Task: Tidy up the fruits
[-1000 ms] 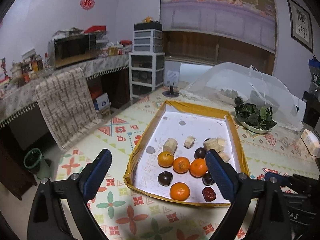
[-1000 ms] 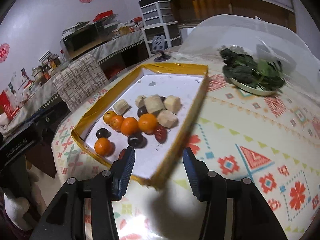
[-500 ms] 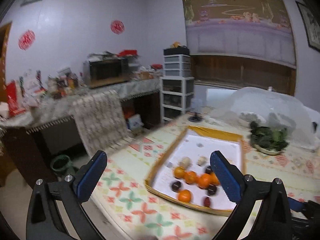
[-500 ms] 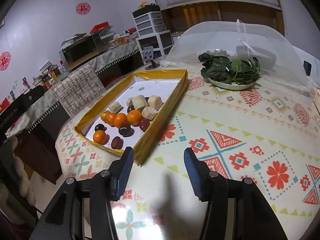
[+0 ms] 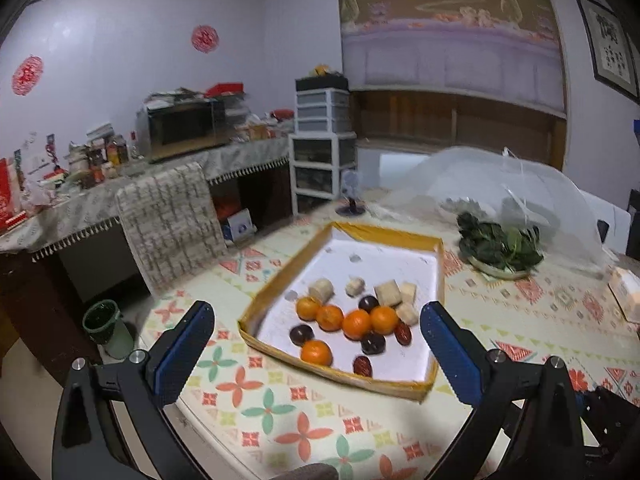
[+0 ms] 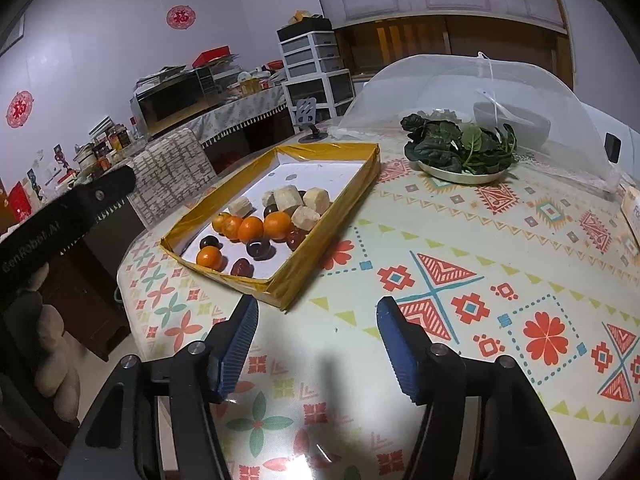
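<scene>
A yellow-rimmed tray (image 5: 438, 268) (image 6: 352, 204) with a white floor lies on the patterned table. In it sit several oranges (image 5: 355, 323) (image 6: 251, 228), dark round fruits (image 5: 301, 334) (image 6: 258, 248), red dates (image 5: 363, 365) (image 6: 241, 268) and pale cut chunks (image 5: 387, 293) (image 6: 287, 197). My left gripper (image 5: 316, 350) is open and empty, held above the table's near edge short of the tray. My right gripper (image 6: 316, 340) is open and empty, over the table by the tray's near right corner.
A plate of dark leafy greens (image 5: 498, 246) (image 6: 460, 152) stands right of the tray beside a white mesh food cover (image 6: 480, 88). A cloth-draped chair (image 5: 172, 220) and cluttered counter are at the left. A green bin (image 5: 106, 326) stands on the floor.
Both grippers have drawn back and risen from the tray, so it looks smaller and farther. The left gripper has dipped back a little toward the tray in the last half second. Jaws stay open.
</scene>
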